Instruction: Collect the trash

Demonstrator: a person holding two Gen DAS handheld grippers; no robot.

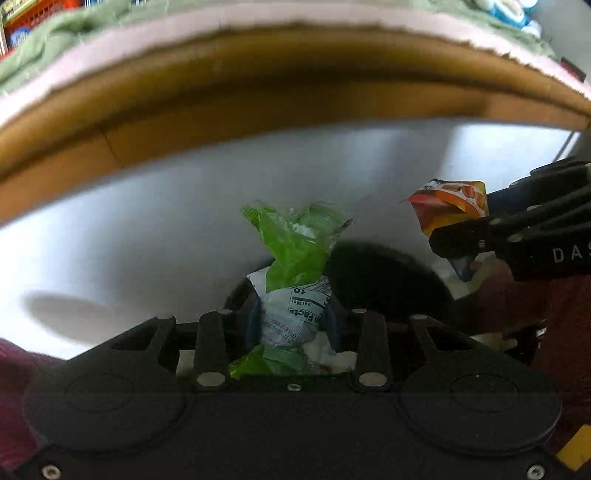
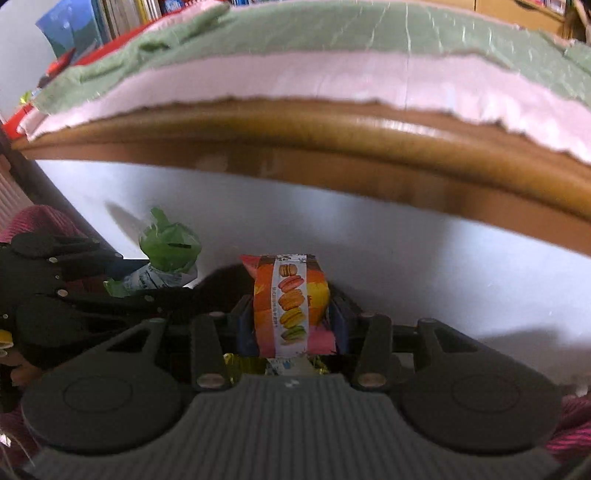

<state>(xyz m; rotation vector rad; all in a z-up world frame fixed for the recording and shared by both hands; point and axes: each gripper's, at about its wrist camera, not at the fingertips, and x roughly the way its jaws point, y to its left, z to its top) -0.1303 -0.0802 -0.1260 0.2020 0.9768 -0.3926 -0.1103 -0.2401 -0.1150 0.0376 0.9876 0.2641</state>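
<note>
A crumpled green and white snack wrapper [image 1: 291, 266] with a nutrition label is pinched in my left gripper [image 1: 291, 317], which is shut on it. An orange macaron packet [image 2: 290, 306] is clamped in my right gripper [image 2: 291, 325], also shut. Each gripper shows in the other's view: the right gripper [image 1: 458, 240] holds its orange packet [image 1: 452, 206] at the right of the left wrist view, and the left gripper [image 2: 147, 284] holds the green wrapper [image 2: 168, 254] at the left of the right wrist view. Both hang above a dark round opening [image 1: 384, 280] with pale trash inside.
A wooden table edge [image 1: 258, 96] runs across the top, covered by a pink cloth [image 2: 332, 81] and a green cloth [image 2: 369, 33]. A white panel [image 1: 147, 221] lies below it. Maroon sleeves [image 1: 18, 369] of a person show at the sides. Books [image 2: 122, 14] stand at the far left.
</note>
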